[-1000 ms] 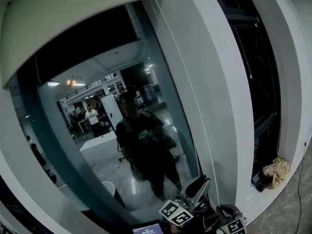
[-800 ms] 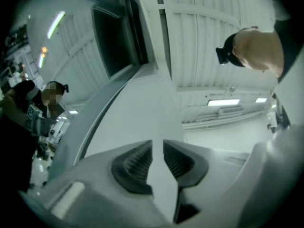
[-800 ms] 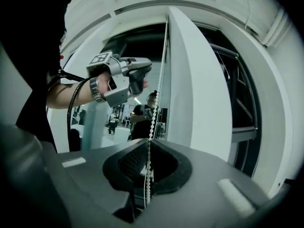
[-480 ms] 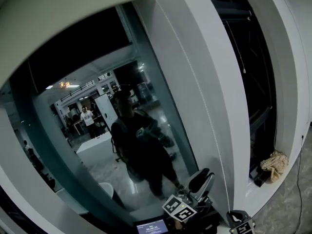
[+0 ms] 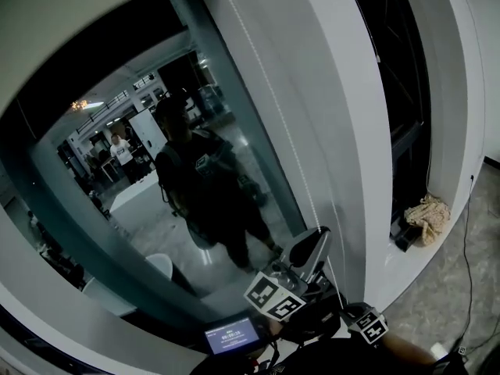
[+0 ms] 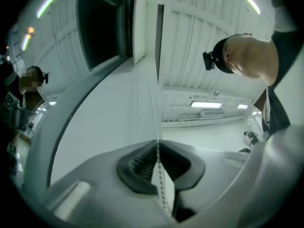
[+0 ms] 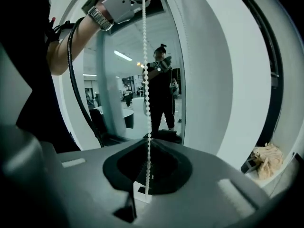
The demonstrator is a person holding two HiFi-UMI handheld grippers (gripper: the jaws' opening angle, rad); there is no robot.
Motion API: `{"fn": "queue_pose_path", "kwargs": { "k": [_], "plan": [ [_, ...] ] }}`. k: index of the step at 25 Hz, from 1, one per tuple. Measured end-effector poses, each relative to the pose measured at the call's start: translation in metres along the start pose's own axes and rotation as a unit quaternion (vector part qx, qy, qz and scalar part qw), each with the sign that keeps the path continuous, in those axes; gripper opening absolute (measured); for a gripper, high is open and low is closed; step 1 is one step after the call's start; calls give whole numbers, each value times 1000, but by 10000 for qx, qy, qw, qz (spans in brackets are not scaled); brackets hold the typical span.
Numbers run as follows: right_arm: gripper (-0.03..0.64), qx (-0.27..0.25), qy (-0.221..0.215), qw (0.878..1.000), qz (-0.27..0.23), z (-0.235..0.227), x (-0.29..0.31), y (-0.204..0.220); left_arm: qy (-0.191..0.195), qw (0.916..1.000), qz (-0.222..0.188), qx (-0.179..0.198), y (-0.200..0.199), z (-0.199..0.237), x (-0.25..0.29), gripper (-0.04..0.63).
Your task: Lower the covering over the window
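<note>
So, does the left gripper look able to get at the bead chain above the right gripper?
Yes, apparently: the left gripper has just closed its jaws on the bead chain, above the right gripper, which clamps it lower down.

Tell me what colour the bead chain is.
White bead chain, clearest in the right gripper view.
</note>
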State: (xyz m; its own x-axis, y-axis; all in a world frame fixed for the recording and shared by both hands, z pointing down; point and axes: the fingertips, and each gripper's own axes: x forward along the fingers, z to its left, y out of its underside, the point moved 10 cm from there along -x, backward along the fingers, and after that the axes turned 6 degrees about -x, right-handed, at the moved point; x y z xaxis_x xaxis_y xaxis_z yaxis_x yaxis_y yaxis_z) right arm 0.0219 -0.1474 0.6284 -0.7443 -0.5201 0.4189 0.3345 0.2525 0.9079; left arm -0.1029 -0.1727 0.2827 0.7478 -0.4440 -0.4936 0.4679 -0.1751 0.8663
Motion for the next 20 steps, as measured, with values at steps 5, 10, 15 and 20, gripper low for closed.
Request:
{"fn": "queue_pose_path", "kwargs": {
  "k": [5, 10, 15, 20],
  "plan": [
    [20, 411, -77, 9990, 184, -10, -10, 10, -521, 9976, 455, 64, 7, 15, -15, 11],
    [98, 1023, -145, 9810, -1645, -11, -58, -72, -1243, 9756, 1809, -85, 78, 31, -73, 11],
    [98, 716, -66, 9250, -3730, -16, -120, -266, -1695, 9405, 2816, -866, 170, 24, -141, 11],
    [169, 586, -487, 9077, -4127, -32, -142, -401, -1808, 9182, 3353, -1080, 221, -8, -186, 12]
  ]
}}
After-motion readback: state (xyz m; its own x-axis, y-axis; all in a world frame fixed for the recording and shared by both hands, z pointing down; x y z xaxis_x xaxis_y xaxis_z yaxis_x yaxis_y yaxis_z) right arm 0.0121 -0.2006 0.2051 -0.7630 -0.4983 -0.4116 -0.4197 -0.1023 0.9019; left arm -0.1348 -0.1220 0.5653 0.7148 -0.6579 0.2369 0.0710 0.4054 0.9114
